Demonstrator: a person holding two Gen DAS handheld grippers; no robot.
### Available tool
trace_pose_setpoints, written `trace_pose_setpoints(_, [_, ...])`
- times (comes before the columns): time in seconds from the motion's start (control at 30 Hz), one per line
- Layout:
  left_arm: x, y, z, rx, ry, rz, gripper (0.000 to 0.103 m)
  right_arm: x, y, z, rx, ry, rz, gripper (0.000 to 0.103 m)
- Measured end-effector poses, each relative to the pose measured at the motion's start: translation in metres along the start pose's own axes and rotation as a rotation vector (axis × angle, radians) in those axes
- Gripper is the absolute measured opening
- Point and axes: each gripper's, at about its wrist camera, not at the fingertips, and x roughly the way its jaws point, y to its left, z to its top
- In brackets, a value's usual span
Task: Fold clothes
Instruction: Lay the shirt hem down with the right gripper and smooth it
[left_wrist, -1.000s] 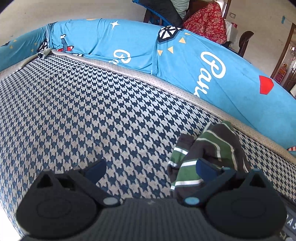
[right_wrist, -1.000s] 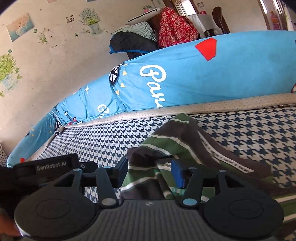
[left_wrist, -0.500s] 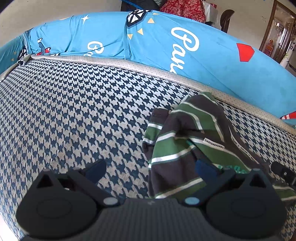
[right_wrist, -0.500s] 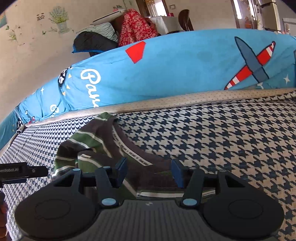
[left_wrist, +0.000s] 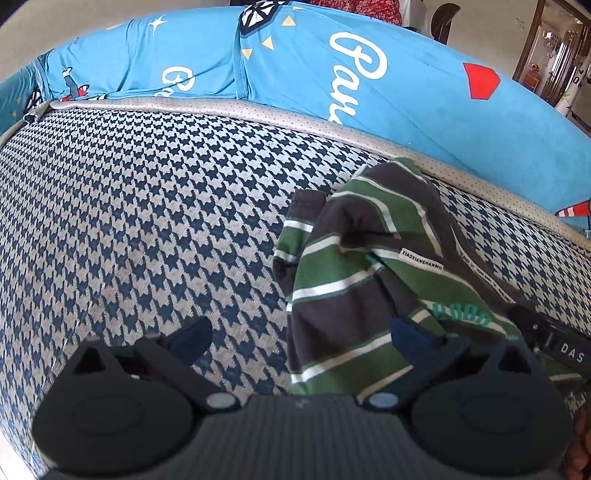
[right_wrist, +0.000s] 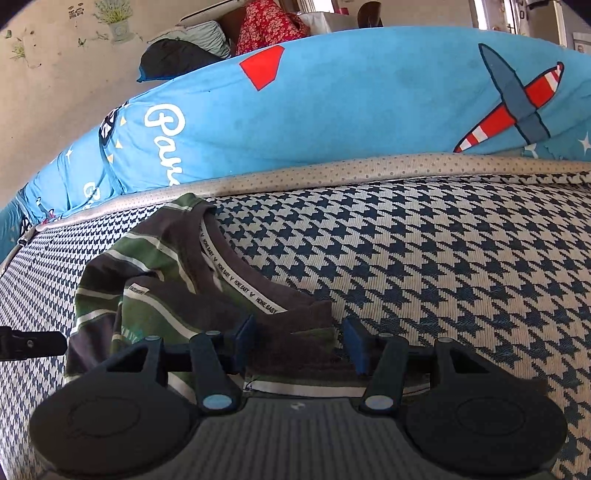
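A crumpled shirt (left_wrist: 347, 280) with green, dark grey and white stripes lies on the houndstooth mattress (left_wrist: 147, 221). My left gripper (left_wrist: 299, 336) is open wide just over the shirt's left side. Its right finger (left_wrist: 406, 332) is over the fabric and its left finger (left_wrist: 192, 338) is over bare mattress. In the right wrist view the shirt (right_wrist: 162, 295) shows its neckband tape. My right gripper (right_wrist: 300, 341) hangs open over the shirt's grey near-right edge, with the fabric lying between and below the pads, not pinched. The right gripper's body (left_wrist: 554, 343) shows in the left wrist view.
A rolled blue quilt (right_wrist: 332, 110) with white lettering and a plane print runs along the mattress's far side behind a beige dotted border (right_wrist: 332, 170). Behind it are a dark bag, red patterned cloth, a chair and a wall. Bare mattress (right_wrist: 461, 277) stretches right of the shirt.
Both grippers have come lower and closer to the shirt. The left one slid right until its right finger is over the fabric. The right one moved right to the shirt's near-right edge.
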Motion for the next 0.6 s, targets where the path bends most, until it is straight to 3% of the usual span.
trace_pose_setpoints(0.2, [0.002,-0.004,-0.003,0.010,0.011,0.001,0.103,0.004,0.011,-0.004,-0.082,-0.002,-0.021,0.049])
trace_pose_setpoints(0.37, [0.002,-0.007,-0.005,0.023,0.019,0.000,0.103,0.006,0.015,-0.004,-0.113,-0.014,-0.041,0.037])
trace_pose_setpoints(0.6, [0.003,-0.008,-0.006,0.027,0.027,0.000,0.103,0.007,0.017,-0.003,-0.125,-0.026,-0.042,0.029])
